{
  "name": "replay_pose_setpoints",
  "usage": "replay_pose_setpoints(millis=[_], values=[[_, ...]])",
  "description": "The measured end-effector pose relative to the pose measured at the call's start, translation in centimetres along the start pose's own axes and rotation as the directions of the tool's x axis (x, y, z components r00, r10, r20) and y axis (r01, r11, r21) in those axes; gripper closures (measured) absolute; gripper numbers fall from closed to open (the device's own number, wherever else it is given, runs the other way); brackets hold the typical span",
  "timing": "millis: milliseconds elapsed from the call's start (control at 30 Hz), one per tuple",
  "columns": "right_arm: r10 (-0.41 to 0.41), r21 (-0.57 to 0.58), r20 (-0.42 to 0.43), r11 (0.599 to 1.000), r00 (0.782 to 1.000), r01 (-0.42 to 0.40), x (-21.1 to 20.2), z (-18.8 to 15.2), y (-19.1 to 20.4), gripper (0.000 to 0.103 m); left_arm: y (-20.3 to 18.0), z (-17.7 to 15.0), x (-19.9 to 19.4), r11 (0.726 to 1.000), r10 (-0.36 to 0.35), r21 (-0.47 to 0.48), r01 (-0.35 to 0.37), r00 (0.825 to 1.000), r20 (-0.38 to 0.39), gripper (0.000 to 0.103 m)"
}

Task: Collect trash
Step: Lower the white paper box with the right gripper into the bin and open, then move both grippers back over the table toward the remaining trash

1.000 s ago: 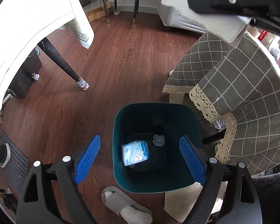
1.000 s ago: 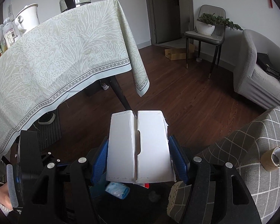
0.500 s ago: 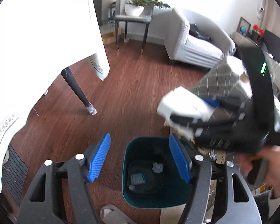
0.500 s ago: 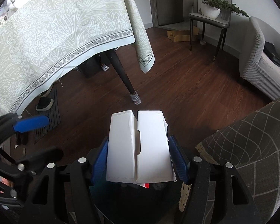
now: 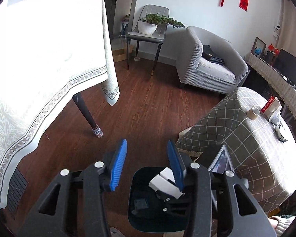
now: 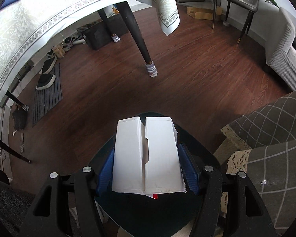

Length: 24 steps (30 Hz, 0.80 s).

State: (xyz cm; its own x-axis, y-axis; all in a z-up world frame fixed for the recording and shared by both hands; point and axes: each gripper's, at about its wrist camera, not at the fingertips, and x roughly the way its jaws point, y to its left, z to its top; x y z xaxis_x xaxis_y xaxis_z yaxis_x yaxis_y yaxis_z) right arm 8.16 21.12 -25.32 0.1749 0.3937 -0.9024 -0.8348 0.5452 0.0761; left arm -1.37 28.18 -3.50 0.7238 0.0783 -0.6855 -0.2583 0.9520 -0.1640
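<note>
My right gripper point(image 6: 148, 167) is shut on a white cardboard box point(image 6: 147, 156), its blue pads pressing both sides. It points down over the dark teal trash bin point(image 6: 207, 158). In the left wrist view the same box point(image 5: 163, 183) hangs just above the bin point(image 5: 137, 179), where a small packet point(image 5: 141, 204) lies at the bottom. My left gripper point(image 5: 147, 165) is above the bin's near side with its jaws closing and nothing between them. A tape roll point(image 5: 253, 113), a red and white box point(image 5: 270, 104) and crumpled paper point(image 5: 275, 118) lie on the checked table point(image 5: 236, 138).
A dining table with a pale cloth point(image 5: 39, 69) and a dark leg point(image 5: 88, 114) stands left of the bin. A grey armchair point(image 5: 207, 65) and a chair with a plant point(image 5: 148, 29) are farther back. Shoes on a striped mat point(image 6: 47, 79) lie under the dining table.
My left gripper rose, tilted up towards the room, and its jaws narrowed. My right gripper came down with the white box until it hung over the bin.
</note>
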Motion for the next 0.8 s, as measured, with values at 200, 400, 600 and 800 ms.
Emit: replay_pose_setpoints(millis=[200, 400, 600, 800], values=[[-0.015, -0.028, -0.030, 1.000, 0.999, 0.014, 0.7, -1.6, 0.2, 0.037, -1.0, 1.3, -1.0, 1.000, -0.016, -0.002, 0.016, 0.999, 0.052, 0.062], [-0.030, -0.065, -0.052, 0.998, 0.998, 0.026, 1.1, -3.3, 0.3, 0.025, -2.1, 2.5, -2.1, 0.999, -0.042, -0.007, 0.043, 0.995, 0.093, 0.062], [-0.014, -0.083, -0.049, 0.996, 0.999, 0.010, 0.2, -4.6, 0.2, 0.023, -2.7, 3.5, -2.9, 0.998, -0.049, -0.020, 0.052, 0.990, 0.130, 0.062], [0.011, -0.114, 0.050, 0.993, 0.999, -0.006, -4.1, -4.5, 0.6, 0.023, -4.3, 4.4, -3.1, 0.999, -0.031, -0.003, 0.032, 0.987, 0.156, 0.062]])
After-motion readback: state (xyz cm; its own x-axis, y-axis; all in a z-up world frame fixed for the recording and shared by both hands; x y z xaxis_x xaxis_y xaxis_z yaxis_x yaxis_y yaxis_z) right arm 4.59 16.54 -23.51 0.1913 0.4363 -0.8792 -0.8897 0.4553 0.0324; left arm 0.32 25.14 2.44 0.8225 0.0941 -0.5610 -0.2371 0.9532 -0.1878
